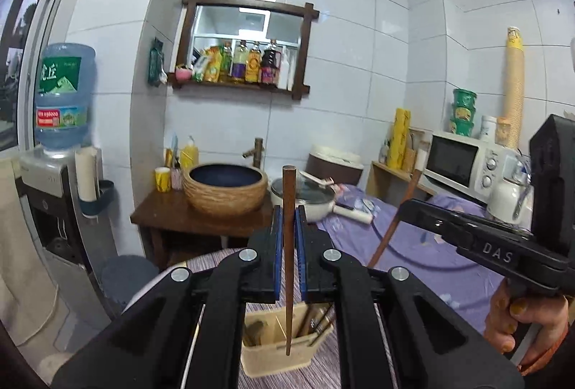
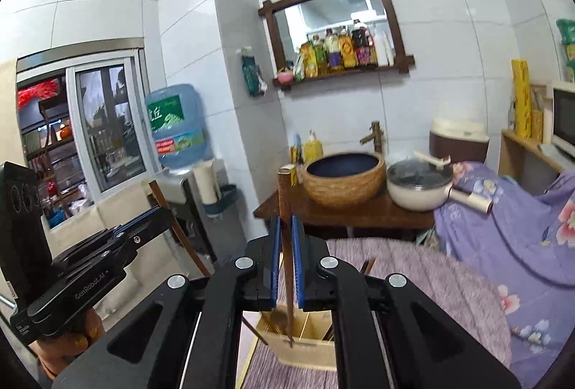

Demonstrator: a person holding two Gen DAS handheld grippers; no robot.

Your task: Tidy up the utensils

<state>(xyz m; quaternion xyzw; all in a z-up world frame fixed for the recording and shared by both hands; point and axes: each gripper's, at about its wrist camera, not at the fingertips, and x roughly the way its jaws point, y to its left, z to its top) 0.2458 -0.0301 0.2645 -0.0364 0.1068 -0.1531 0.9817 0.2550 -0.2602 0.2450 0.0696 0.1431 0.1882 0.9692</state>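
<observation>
Left claw (image 1: 288, 245) grips a chopstick (image 1: 288, 227) upright, long axis vertical, tip hanging straight over the holder (image 1: 276, 353) on the surface (image 1: 316, 378). Right claw (image 2: 286, 245) grips its own chopstick (image 2: 286, 263) the same way, tip already at the holder's (image 2: 309, 349) mouth, so the right looks nearer; both just need a straight drop.

Your left gripper (image 1: 288, 234) pinches a dark wooden chopstick (image 1: 288, 245) upright above the beige divided utensil box (image 1: 280, 346). Your right gripper (image 2: 286, 238), beside it, clamps a second brown chopstick (image 2: 286, 245) over that box.
</observation>
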